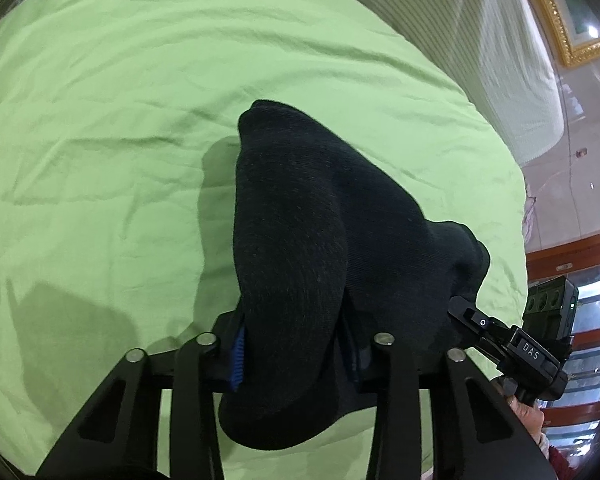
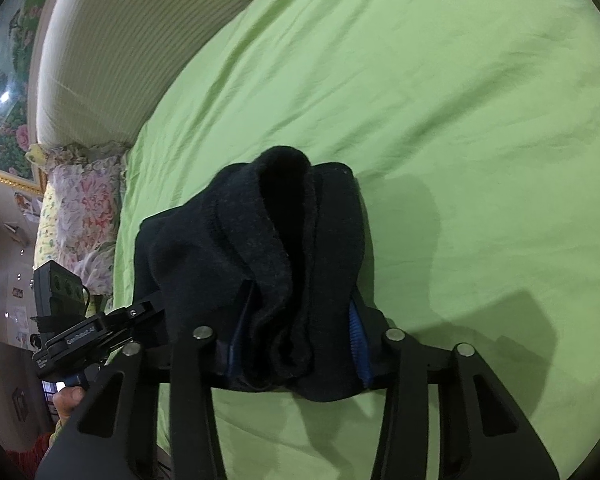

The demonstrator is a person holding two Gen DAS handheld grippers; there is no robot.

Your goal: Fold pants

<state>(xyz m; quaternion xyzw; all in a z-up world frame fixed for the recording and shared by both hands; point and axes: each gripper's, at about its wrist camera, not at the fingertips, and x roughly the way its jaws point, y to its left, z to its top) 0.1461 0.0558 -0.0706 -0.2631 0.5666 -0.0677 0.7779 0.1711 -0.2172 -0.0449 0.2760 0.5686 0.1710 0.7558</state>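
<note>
Left wrist view, Inspector A: the pants, dark knit, are bunched and held up above the green bedsheet, gripped at 2 places. The left gripper is closed on a thick wad of the cloth, blue pad just showing at its edge.

Inspector B: Confirmed from the right wrist view. The right gripper is likewise clamped on the pants, with several layers squeezed between its blue pads. The other gripper shows at each frame's edge, so the 2 grips lie near each other.

Inspector A: Progress?

Inspector B: My judgement is that some folding is done (the layers look doubled over), but nothing lies flat on the sheet, so laying down and smoothing remain.

Inspector A: Limits of view?

Inspector B: Waistband and leg ends cannot be told apart; how many folds exist is unclear. The lower hang of the cloth is cut off behind the gripper frames. Beyond the bed, a striped headboard and a floral pillow are visible.
</note>
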